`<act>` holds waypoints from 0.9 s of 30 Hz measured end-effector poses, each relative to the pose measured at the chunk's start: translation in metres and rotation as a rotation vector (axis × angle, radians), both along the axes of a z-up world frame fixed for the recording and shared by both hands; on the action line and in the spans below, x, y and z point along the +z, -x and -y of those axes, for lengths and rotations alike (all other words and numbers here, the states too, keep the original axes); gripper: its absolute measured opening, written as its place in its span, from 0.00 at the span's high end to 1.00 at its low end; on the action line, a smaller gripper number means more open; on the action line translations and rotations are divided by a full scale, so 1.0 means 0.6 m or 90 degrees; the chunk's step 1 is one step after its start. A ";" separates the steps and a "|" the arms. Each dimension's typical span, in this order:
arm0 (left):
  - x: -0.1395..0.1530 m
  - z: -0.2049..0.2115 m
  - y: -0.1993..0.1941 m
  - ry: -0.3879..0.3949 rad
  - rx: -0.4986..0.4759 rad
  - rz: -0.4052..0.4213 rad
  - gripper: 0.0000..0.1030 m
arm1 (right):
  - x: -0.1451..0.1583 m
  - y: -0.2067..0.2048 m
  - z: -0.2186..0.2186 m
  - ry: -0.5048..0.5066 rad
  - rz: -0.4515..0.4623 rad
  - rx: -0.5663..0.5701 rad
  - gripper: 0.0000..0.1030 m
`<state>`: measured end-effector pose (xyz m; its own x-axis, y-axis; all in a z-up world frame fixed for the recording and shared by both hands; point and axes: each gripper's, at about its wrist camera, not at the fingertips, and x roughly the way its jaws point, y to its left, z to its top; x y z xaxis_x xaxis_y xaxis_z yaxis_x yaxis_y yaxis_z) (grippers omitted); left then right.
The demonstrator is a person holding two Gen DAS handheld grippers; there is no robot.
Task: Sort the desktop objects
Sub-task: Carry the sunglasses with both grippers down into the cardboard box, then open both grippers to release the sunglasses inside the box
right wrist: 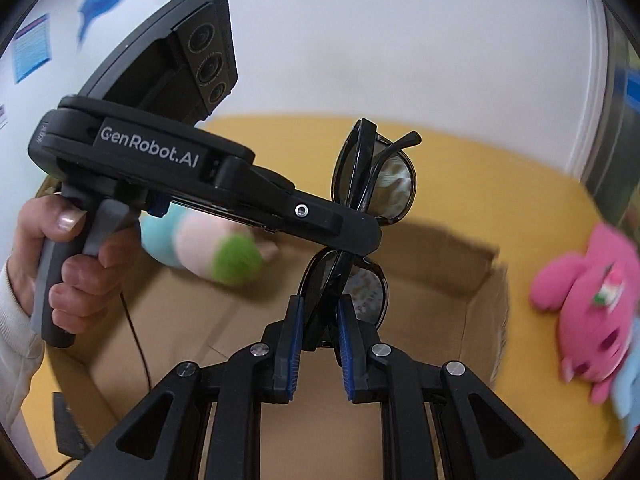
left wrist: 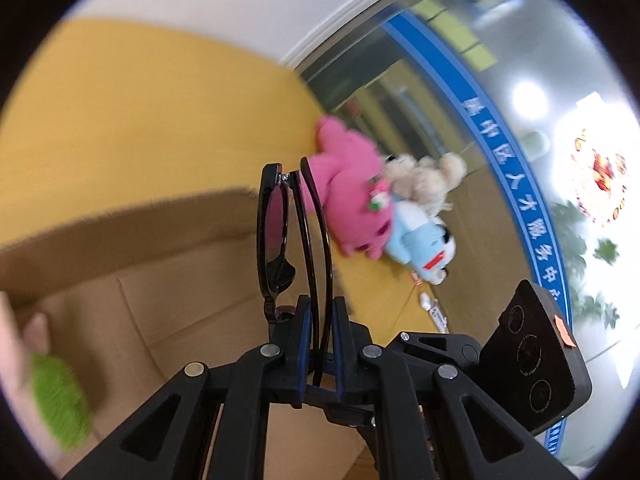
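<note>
Pink plush (right wrist: 592, 304) blurred, edge-cropped

Both wrist views were bright and evenly lit, with soft, faint shadows. Fisheye distortion bowed straight lines and left black corners. Motion blur smeared the pink plush toy (left wrist: 352, 196), the green plush (right wrist: 234, 260) and the wall posters (right wrist: 32, 48). A round lamp reflection (left wrist: 528, 98) glared on the glass partition (left wrist: 500, 80).

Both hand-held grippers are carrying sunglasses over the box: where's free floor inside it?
Free: the cardboard box floor, from the centre to its right wall. Crowded: its far-left corner, where a green-tipped plush lies. Outside, the pink plush occupies the yellow table to the right.
</note>
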<state>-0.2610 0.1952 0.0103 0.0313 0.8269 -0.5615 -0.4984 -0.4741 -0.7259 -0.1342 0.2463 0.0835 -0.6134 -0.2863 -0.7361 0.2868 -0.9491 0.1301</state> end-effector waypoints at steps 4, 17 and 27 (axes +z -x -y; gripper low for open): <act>-0.071 -0.036 0.026 0.007 -0.003 0.067 0.92 | -0.067 0.041 -0.026 0.008 0.087 -0.031 0.85; -0.154 -0.074 0.049 0.053 0.030 0.145 0.89 | -0.134 0.097 -0.031 -0.015 0.225 -0.087 0.85; -0.045 -0.016 -0.010 0.079 0.060 0.052 0.72 | -0.063 0.030 -0.004 -0.054 0.135 -0.088 0.13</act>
